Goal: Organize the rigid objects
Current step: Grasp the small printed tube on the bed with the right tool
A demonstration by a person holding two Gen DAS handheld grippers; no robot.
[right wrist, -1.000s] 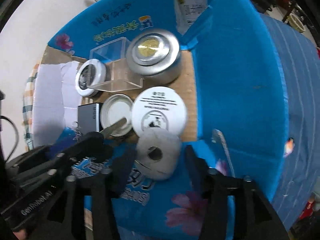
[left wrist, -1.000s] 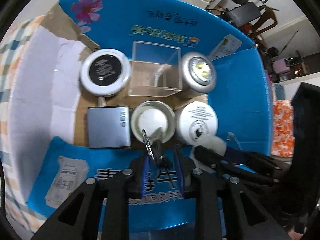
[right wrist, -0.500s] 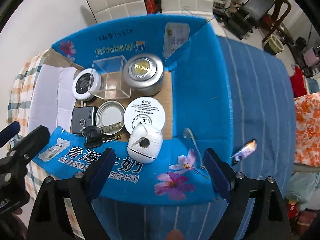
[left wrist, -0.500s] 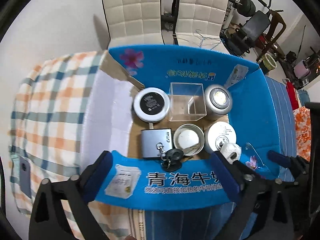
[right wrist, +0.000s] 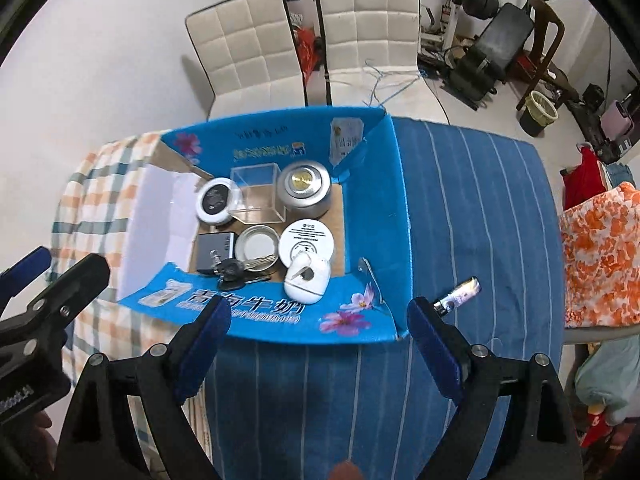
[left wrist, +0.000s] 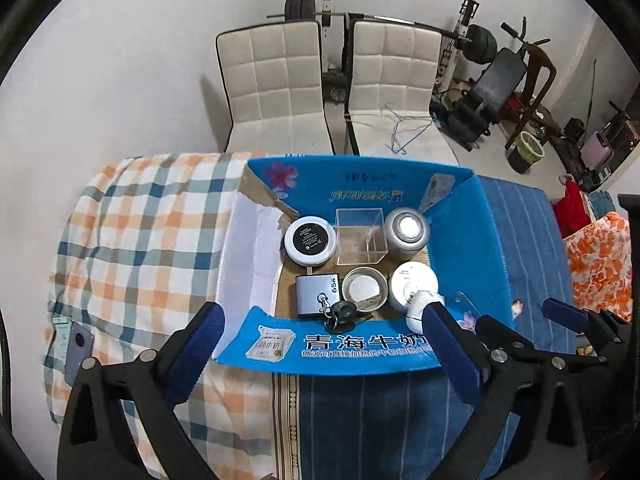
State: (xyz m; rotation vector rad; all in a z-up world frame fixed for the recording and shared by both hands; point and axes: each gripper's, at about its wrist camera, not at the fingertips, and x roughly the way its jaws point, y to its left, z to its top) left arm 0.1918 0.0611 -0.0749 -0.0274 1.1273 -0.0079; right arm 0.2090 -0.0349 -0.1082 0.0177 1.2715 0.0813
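Both claws hang spread wide and hold nothing: the left claw (left wrist: pixel 320 344) and the right claw (right wrist: pixel 316 340) sit over the near edge of the counter, short of the blue box (right wrist: pixel 372 200). Just past the box's near flap lies the key bunch (right wrist: pixel 236 270), partly on the grey case (right wrist: pixel 214 246), and beside it the white pod (right wrist: pixel 308 278) leans on the round white tin (right wrist: pixel 306 240). Between case and tin sits the open metal lid (right wrist: pixel 256 246). Along the far wall of the box stand the black-topped tin (right wrist: pixel 216 200), the clear cube (right wrist: pixel 258 194) and the silver puck light (right wrist: pixel 304 188). Out on the blue striped cloth near the counter's right edge lies a small tube (right wrist: pixel 458 294), likely the next pick: approach it across its narrow width, low and square. In the left view the pod is half hidden behind a claw finger; the tube's label is too small to read.
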